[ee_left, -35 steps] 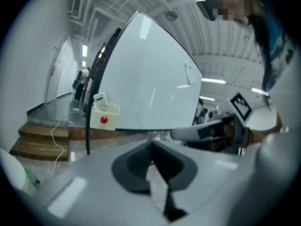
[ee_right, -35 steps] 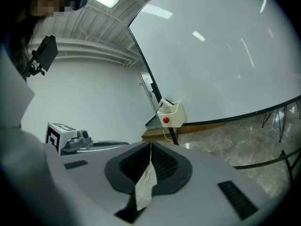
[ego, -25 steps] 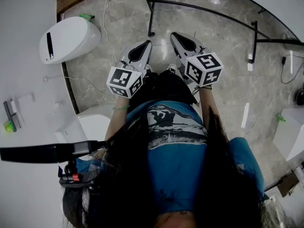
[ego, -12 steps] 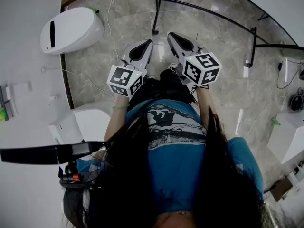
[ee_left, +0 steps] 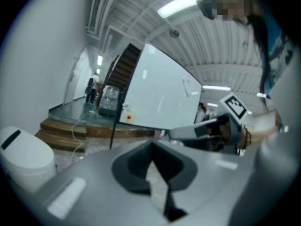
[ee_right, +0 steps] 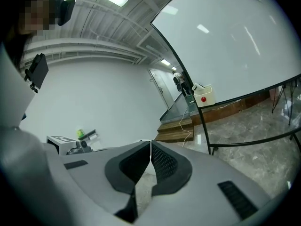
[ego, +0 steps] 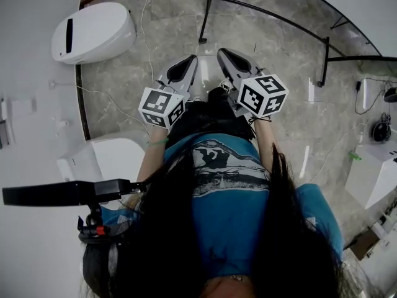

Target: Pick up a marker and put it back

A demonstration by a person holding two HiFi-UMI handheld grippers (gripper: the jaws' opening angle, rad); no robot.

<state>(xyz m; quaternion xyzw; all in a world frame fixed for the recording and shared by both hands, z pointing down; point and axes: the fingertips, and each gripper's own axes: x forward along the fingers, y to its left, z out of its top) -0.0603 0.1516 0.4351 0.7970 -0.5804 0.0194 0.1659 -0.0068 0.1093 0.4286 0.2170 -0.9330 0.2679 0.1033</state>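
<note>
Both grippers are held side by side in front of the person's waist, pointing forward over the marble floor. My left gripper (ego: 188,61) has its jaws together with nothing between them, and its own view (ee_left: 151,145) shows the pads meeting at the tip. My right gripper (ego: 224,53) is shut and empty too, its pads (ee_right: 162,161) touching along a thin seam. On a far ledge in the right gripper view sit a small green item (ee_right: 80,133) and dark marker-like sticks (ee_right: 90,135), too small to make out. No marker is near either gripper.
A big whiteboard (ee_right: 230,46) on a black tube stand (ego: 267,17) stands ahead. A white rounded pod (ego: 93,33) rests on the floor at the far left, with cables trailing beside it. White boxes (ego: 372,172) sit at the right. A black bar (ego: 62,193) juts out by the person's left side.
The head view has swung a little: the white pod and stand drifted right and the ledge with markers slid off the left edge. Both grippers stay shut, side by side.
</note>
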